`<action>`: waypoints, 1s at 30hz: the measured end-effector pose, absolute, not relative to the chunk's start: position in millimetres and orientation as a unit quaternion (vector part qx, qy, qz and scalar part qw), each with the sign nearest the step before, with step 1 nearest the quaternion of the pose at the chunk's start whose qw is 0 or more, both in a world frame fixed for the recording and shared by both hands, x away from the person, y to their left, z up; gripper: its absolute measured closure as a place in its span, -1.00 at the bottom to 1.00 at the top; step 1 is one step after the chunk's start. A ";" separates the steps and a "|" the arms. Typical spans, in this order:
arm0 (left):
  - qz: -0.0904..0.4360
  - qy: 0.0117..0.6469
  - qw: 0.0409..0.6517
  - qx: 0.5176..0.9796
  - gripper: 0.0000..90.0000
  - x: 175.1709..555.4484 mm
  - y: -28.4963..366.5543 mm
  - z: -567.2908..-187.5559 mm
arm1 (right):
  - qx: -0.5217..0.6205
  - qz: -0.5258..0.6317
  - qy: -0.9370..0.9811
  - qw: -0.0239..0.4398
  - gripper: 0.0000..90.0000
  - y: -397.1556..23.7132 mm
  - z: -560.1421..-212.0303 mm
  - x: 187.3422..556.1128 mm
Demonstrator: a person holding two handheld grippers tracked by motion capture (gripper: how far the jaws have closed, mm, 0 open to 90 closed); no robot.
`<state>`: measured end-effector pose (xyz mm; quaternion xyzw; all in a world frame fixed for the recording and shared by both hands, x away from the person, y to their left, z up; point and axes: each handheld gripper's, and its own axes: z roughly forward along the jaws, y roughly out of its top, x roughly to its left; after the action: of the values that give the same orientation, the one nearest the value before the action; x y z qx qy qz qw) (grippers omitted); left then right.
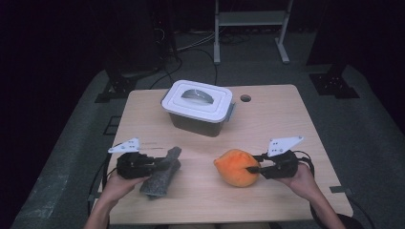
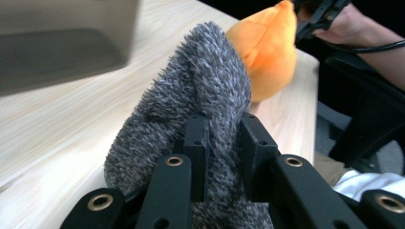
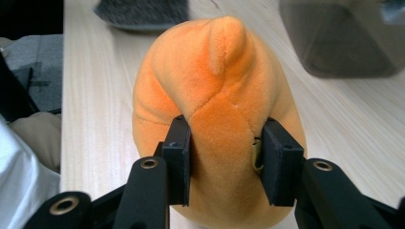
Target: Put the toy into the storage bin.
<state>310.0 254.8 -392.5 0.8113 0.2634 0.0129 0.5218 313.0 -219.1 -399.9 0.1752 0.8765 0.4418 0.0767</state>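
On table, near edge | left gripper [image 1: 162, 163]: level, pointing right, jaws clamped on grey fuzzy cloth [image 1: 162, 177] | right gripper [image 1: 252, 168]: level, pointing left, jaws pinching orange plush toy [image 1: 234, 167]

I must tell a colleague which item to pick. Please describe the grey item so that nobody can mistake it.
On the wooden table, look at the near left part, in front of the lidded box. The grey cloth lies there, pinched in the left tongs. It is fuzzy and flat, unlike the round orange plush.
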 end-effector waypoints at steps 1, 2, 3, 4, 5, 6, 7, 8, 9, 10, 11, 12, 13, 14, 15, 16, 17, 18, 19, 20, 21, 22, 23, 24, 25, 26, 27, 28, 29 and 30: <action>0.017 0.269 0.521 0.810 0.68 309.2 260.5 -392.2 | 0.180 0.440 0.876 0.079 0.32 -220.6 -399.2 314.8; 0.021 0.275 0.521 0.808 0.68 308.1 267.9 -391.5 | 0.184 0.439 0.876 0.080 0.32 -221.6 -398.8 315.7; 0.025 0.281 0.519 0.807 0.68 307.0 274.8 -390.8 | 0.189 0.437 0.876 0.082 0.31 -222.8 -398.6 317.1; 0.033 0.288 0.513 0.808 0.68 306.0 282.6 -389.9 | 0.194 0.435 0.876 0.082 0.31 -223.8 -398.4 318.5; 0.037 0.291 0.509 0.809 0.68 305.5 286.9 -389.4 | 0.198 0.434 0.875 0.083 0.31 -224.9 -398.6 320.6; 0.043 0.295 0.503 0.811 0.68 304.9 292.0 -388.8 | 0.200 0.434 0.874 0.081 0.31 -225.5 -398.7 321.9; 0.049 0.299 0.498 0.813 0.68 304.6 296.6 -388.6 | 0.205 0.434 0.874 0.079 0.31 -226.1 -398.4 323.3; 0.053 0.303 0.494 0.813 0.68 305.1 301.1 -388.8 | 0.208 0.433 0.873 0.080 0.31 -226.4 -397.9 324.6; 0.057 0.306 0.488 0.815 0.68 305.6 305.1 -389.2 | 0.209 0.432 0.873 0.084 0.31 -226.3 -397.3 325.6; 0.062 0.311 0.484 0.815 0.68 306.2 308.5 -389.7 | 0.211 0.429 0.874 0.088 0.31 -226.0 -396.6 326.3; 0.064 0.314 0.481 0.816 0.68 307.0 311.3 -390.5 | 0.210 0.428 0.874 0.091 0.31 -226.0 -395.8 327.3; 0.069 0.317 0.474 0.819 0.67 307.7 312.7 -391.8 | 0.211 0.429 0.873 0.091 0.31 -225.8 -395.2 328.2; 0.074 0.321 0.464 0.822 0.67 308.3 312.3 -393.9 | 0.212 0.429 0.874 0.090 0.31 -225.5 -394.3 328.7; 0.078 0.321 0.455 0.827 0.66 309.3 310.8 -396.4 | 0.213 0.428 0.874 0.093 0.31 -224.9 -393.5 329.0; 0.078 0.321 0.449 0.830 0.65 310.2 308.3 -399.2 | 0.213 0.427 0.874 0.095 0.31 -224.2 -392.8 329.3; 0.079 0.321 0.444 0.833 0.65 311.1 304.9 -402.8 | 0.213 0.426 0.874 0.096 0.31 -223.2 -392.2 329.6; 0.077 0.319 0.438 0.837 0.65 312.3 300.8 -406.8 | 0.213 0.424 0.875 0.097 0.31 -222.1 -391.7 329.9; 0.074 0.319 0.434 0.840 0.64 313.5 296.1 -411.2 | 0.211 0.422 0.876 0.100 0.31 -221.2 -391.5 330.3; 0.071 0.317 0.429 0.843 0.63 314.8 291.1 -415.7 | 0.212 0.421 0.876 0.101 0.31 -220.3 -391.6 330.3; 0.066 0.314 0.425 0.846 0.61 315.7 285.5 -420.1 | 0.212 0.419 0.877 0.102 0.31 -219.7 -391.7 330.3; 0.059 0.311 0.421 0.850 0.59 317.1 278.7 -425.3 | 0.211 0.417 0.878 0.101 0.31 -219.4 -391.9 330.3; 0.055 0.309 0.419 0.852 0.58 318.0 274.6 -428.2 | 0.212 0.416 0.879 0.102 0.31 -219.5 -392.2 330.3; 0.051 0.307 0.415 0.855 0.58 318.7 268.9 -431.9 | 0.211 0.416 0.879 0.102 0.31 -219.7 -392.3 330.4; 0.047 0.303 0.412 0.858 0.57 319.6 263.9 -435.0 | 0.212 0.415 0.879 0.103 0.31 -220.2 -392.2 330.2; 0.040 0.302 0.410 0.860 0.55 320.6 258.9 -438.3 | 0.215 0.416 0.878 0.102 0.31 -220.9 -391.9 329.8; 0.035 0.298 0.403 0.865 0.51 321.5 254.0 -441.2 | 0.215 0.416 0.877 0.104 0.31 -221.8 -391.4 329.9; 0.035 0.294 0.395 0.870 0.46 321.8 248.6 -443.9 | 0.216 0.417 0.877 0.105 0.31 -222.5 -390.7 329.8; 0.033 0.293 0.393 0.871 0.37 322.1 246.2 -444.8 | 0.217 0.416 0.877 0.108 0.31 -222.9 -389.7 329.7; 0.030 0.292 0.396 0.870 0.32 322.5 244.2 -444.8 | 0.218 0.414 0.877 0.110 0.31 -222.9 -389.0 329.3; 0.025 0.291 0.401 0.868 0.27 322.5 242.9 -443.7 | 0.217 0.412 0.878 0.113 0.31 -222.6 -388.3 329.0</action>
<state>322.5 242.9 -443.7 0.8682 0.2915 0.0251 0.4008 329.0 -222.6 -388.3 0.2167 0.8779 0.4116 0.1132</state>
